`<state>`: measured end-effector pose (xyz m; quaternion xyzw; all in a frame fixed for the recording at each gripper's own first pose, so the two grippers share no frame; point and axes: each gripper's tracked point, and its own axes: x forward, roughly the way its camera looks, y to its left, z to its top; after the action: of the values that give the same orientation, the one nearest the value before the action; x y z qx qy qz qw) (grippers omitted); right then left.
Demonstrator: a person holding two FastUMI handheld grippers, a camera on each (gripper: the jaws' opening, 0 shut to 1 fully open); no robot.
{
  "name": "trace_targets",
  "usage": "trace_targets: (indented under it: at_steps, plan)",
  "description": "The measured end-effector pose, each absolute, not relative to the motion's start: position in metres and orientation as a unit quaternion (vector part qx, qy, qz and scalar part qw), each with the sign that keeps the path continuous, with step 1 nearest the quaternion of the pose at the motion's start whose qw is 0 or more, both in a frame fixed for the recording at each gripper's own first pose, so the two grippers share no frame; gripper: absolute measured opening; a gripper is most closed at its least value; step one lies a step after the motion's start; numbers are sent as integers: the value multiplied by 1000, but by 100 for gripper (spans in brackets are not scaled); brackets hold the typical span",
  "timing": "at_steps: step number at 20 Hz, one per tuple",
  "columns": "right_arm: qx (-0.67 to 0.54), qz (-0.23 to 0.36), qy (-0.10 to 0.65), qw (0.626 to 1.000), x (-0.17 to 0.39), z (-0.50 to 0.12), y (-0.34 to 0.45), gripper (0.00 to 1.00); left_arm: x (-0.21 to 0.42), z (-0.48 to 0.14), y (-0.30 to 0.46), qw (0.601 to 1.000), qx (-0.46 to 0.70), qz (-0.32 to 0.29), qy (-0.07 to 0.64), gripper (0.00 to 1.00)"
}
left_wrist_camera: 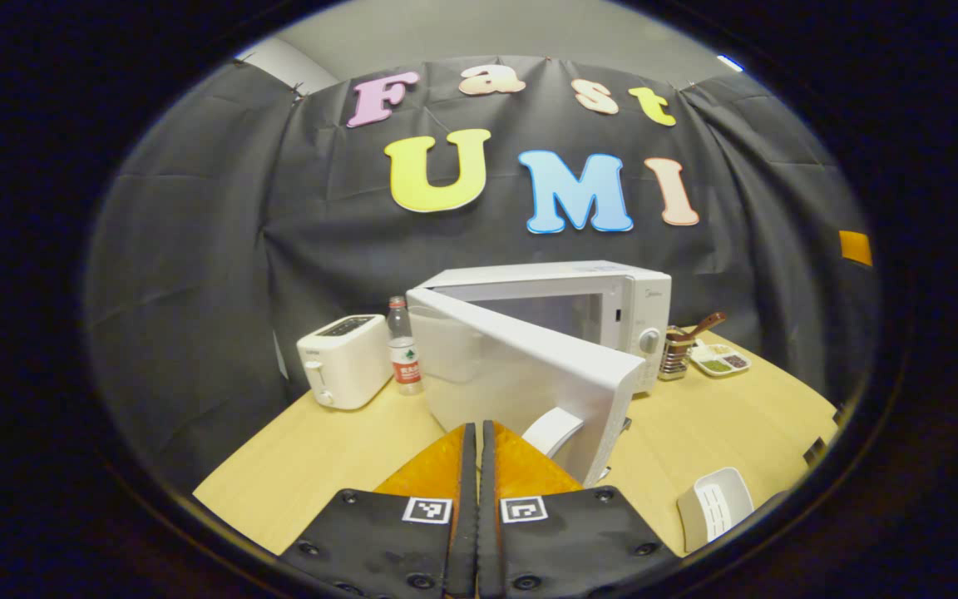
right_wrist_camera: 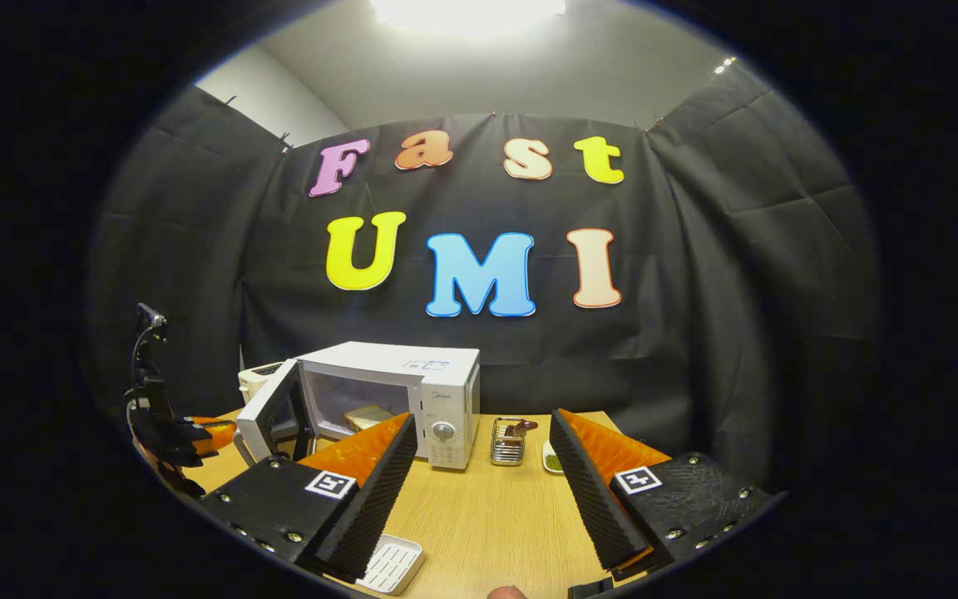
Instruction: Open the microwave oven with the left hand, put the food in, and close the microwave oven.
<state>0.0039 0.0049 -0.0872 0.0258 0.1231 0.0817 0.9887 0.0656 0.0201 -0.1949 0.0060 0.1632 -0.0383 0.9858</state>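
The white microwave [left_wrist_camera: 612, 308] stands on the wooden table [left_wrist_camera: 313, 457] with its door [left_wrist_camera: 512, 383] swung partly open toward me. My left gripper [left_wrist_camera: 477, 431] is shut with nothing between its fingers, its tips close to the door's outer face, just left of the handle [left_wrist_camera: 552, 431]. In the right gripper view the microwave [right_wrist_camera: 437, 391] has its door [right_wrist_camera: 267, 420] ajar, and a tan slab of food [right_wrist_camera: 367, 416] lies inside. My right gripper [right_wrist_camera: 483, 424] is open and empty above the table [right_wrist_camera: 487, 516]. The left gripper [right_wrist_camera: 196, 437] is by the door's edge.
A white toaster [left_wrist_camera: 344, 359] and a bottle [left_wrist_camera: 402, 345] stand left of the microwave. On its right are a wire utensil holder [left_wrist_camera: 678, 349] and a small dish [left_wrist_camera: 720, 359]. A white slotted tray [left_wrist_camera: 716, 503] lies near the front edge, also the tray [right_wrist_camera: 392, 564].
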Motion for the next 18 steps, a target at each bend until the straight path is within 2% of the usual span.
trace_targets:
  at_steps: [3, 6, 18]
  plan:
    - [26, 67, 125, 990, 9, -87, 2, 98, 81, -190, -2, 985, 5, -69, 159, 4]
    - [26, 62, 121, 990, 15, -85, 6, 97, 95, -189, -23, 983, -7, -97, 159, 8]
    - [12, 21, 128, 991, 24, -90, 17, 97, 154, -179, -85, 970, -22, -193, 145, 7]
